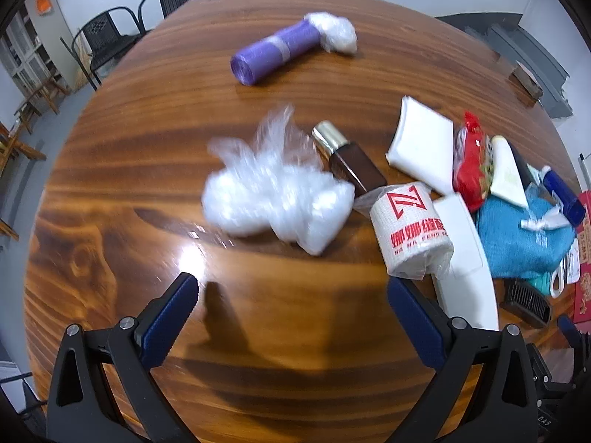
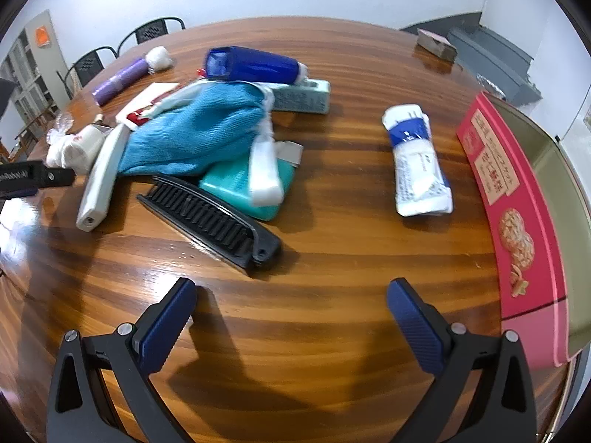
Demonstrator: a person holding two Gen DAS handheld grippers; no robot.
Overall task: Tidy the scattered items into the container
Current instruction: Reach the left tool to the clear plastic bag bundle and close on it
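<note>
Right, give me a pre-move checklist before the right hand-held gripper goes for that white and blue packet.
1. Right hand-held gripper open and holding nothing: ok.
2. White and blue packet lying alone on the table, no clutter touching it: ok.
3. Path from gripper to packet free of obstacles: ok; the black comb lies off to the left.
4. Pink biscuit tin open and beside the packet: ok.
5. Room inside the tin: cannot tell, most of the interior is out of frame.
6. Left hand-held gripper open, away from the packet: ok.
</note>
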